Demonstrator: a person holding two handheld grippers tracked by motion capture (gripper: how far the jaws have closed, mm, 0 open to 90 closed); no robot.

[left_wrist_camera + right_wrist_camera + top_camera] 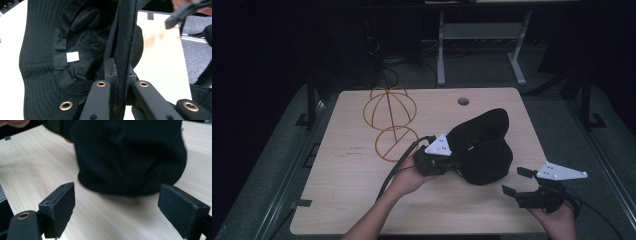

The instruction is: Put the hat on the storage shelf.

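A black fabric hat (482,147), soft and ribbed with stitched rows on its brim, lies crumpled on the pale wood-grain table (337,200) just right of centre. In the left gripper view its dark lining carries a small white label (72,57). At about ten o'clock from the hat stands a thin orange wire stand (390,122), a rounded cage over a flat ring, well apart from the fabric. A round hole (463,101) sits near the table's far edge at twelve o'clock. The left tool (451,162) pinches the hat's corded brim edge, its jaws pressed together on it. The right tool (514,181), at four o'clock from the hat, has jaws spread wide and holds nothing, near the crown but apart.
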